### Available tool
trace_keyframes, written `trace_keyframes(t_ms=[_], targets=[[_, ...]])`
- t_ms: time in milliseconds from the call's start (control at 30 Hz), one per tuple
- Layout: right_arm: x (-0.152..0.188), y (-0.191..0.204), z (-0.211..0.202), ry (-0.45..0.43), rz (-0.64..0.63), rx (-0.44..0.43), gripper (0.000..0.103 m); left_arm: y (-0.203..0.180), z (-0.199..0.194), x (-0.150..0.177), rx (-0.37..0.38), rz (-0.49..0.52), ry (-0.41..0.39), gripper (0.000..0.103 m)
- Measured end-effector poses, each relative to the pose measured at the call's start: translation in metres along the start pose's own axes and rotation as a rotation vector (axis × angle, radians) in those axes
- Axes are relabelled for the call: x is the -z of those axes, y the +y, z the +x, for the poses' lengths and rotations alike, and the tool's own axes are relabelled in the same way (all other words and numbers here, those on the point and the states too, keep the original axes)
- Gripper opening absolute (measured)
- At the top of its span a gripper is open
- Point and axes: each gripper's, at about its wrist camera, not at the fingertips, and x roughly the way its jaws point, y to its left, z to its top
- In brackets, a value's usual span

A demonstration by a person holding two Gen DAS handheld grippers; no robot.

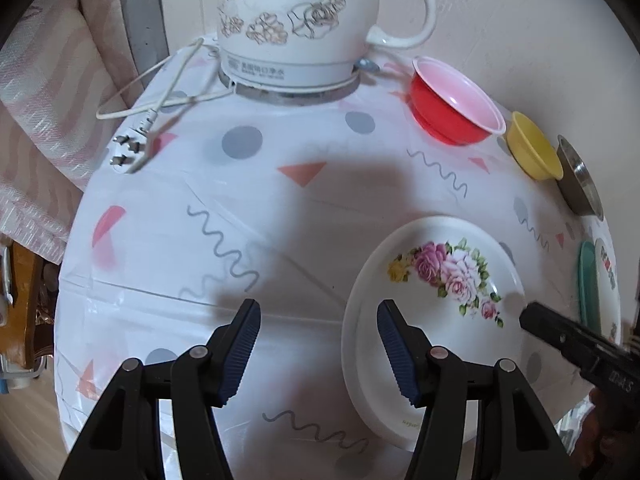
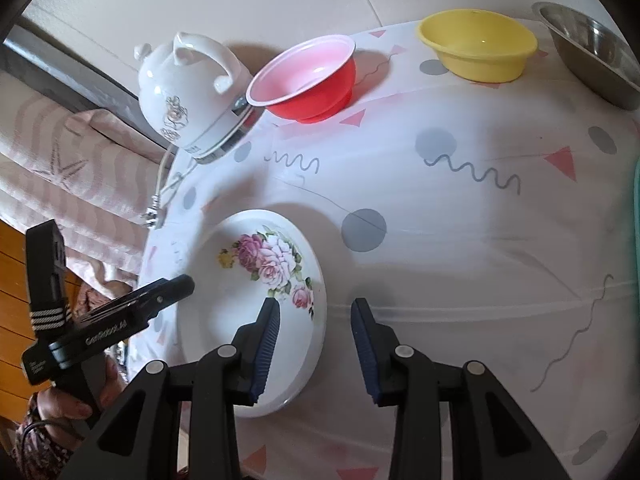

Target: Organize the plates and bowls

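A white plate with pink roses (image 1: 436, 308) (image 2: 256, 300) lies flat near the table's front. My left gripper (image 1: 318, 320) is open and empty, its right finger over the plate's left rim. My right gripper (image 2: 314, 320) is open and empty, its jaws either side of the plate's right rim. A red bowl (image 1: 452, 108) (image 2: 308, 80), a yellow bowl (image 1: 532, 148) (image 2: 478, 46) and a steel bowl (image 1: 580, 176) (image 2: 592, 52) stand in a row at the back. More plates, one teal (image 1: 588, 280), sit at the right edge.
A white ceramic kettle (image 1: 304, 20) (image 2: 192, 88) stands on its base at the back left, its cord and plug (image 1: 128, 152) trailing on the patterned tablecloth (image 1: 240, 240). A striped sofa (image 1: 48, 100) is beyond the table's left edge.
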Motion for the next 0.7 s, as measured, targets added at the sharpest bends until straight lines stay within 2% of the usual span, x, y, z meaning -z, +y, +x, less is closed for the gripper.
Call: trace_keyframes(t_ms=[167, 400, 533, 600, 700], targets=[[-0.001, 0.008, 0.006, -0.006, -0.044, 0.047, 0.034, -0.007, 0.006, 0.003, 0.009, 0.021, 0.004, 0.059], [0.001, 0.013, 0.018, 0.018, -0.070, 0.065, 0.029, -0.013, 0.012, 0.003, 0.008, 0.042, 0.003, 0.051], [0.002, 0.018, 0.021, 0.022, -0.102, 0.078, 0.029, -0.015, 0.010, 0.006, 0.007, 0.060, -0.008, 0.042], [0.002, 0.022, 0.022, 0.024, -0.116, 0.085, 0.029, -0.018, 0.010, 0.006, 0.029, 0.076, -0.010, 0.032], [0.003, 0.026, 0.025, 0.027, -0.144, 0.099, 0.025, -0.026, 0.011, 0.008, 0.038, 0.108, -0.013, 0.031]])
